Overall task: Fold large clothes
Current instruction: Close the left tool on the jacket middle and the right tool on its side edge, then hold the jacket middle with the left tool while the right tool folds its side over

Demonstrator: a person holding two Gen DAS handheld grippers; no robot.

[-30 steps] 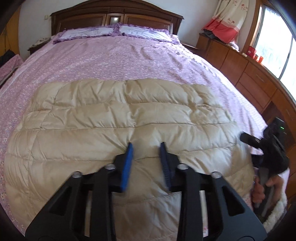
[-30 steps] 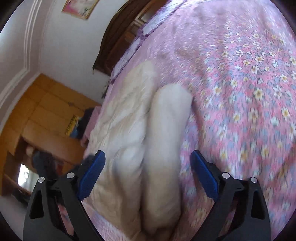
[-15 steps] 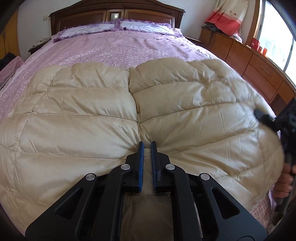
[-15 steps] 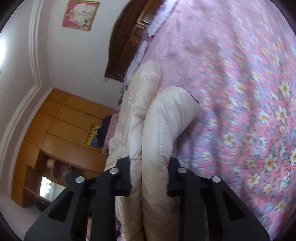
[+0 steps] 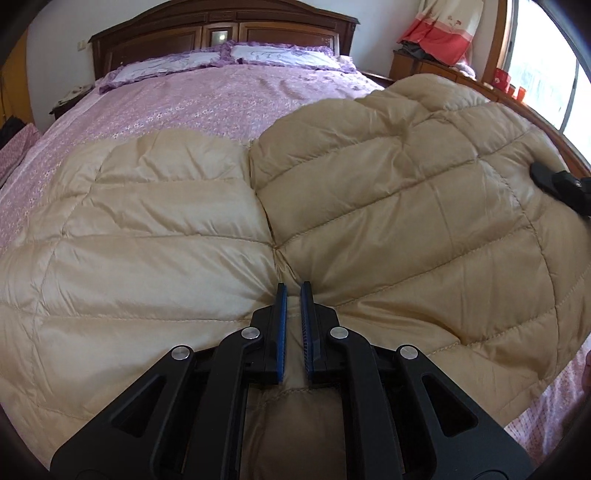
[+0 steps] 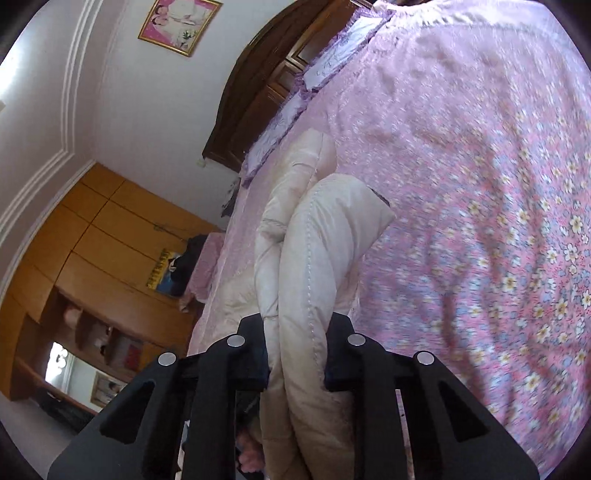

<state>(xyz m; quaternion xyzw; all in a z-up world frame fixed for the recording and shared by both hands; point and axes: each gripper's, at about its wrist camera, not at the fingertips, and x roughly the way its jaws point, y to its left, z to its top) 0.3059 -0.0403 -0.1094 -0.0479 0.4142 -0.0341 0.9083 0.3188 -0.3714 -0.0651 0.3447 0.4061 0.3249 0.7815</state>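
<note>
While a puffy beige quilted down coat [image 5: 388, 206] lies across the pink floral bed [image 5: 221, 99], the left gripper [image 5: 291, 325] pinches its near edge; the right gripper [image 6: 295, 354] clamps a raised fold, jaws tight.

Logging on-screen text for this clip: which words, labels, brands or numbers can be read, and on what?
None can be read.
Yellow poster on the wooden wardrobe: print too small and blurred.
Framed picture on the wall: no legible text.
Red items by the window: markings too small.
Beige down coat: no label visible.
</note>
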